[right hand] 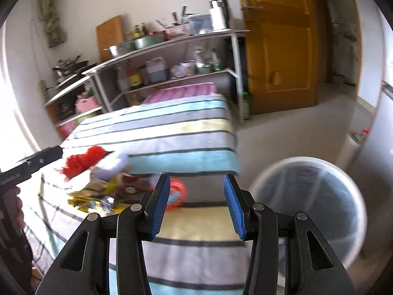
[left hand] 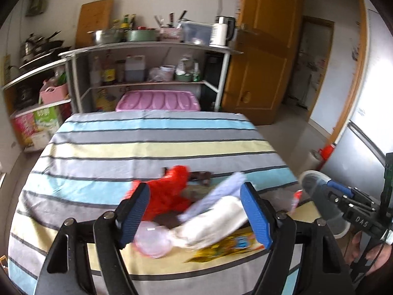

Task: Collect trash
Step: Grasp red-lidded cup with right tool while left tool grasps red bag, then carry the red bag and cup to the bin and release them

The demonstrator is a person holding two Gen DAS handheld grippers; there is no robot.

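1. Striped tablecloth [left hand: 147, 147] carries the trash pile [left hand: 191, 211] near its edge, beside the white bin [right hand: 309, 206].
2. Left gripper [left hand: 196, 211] gapes wide above the pile, empty; right gripper [right hand: 196, 204] is likewise open, empty.
3. Wrappers look light, soft, crinkly; pinch a bunched fold.

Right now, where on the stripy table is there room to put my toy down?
The far half of the table is bare, from the shelf side down to the red bag. The near right corner by the bin is bare too. The trash pile crowds the near side, under the left claw.
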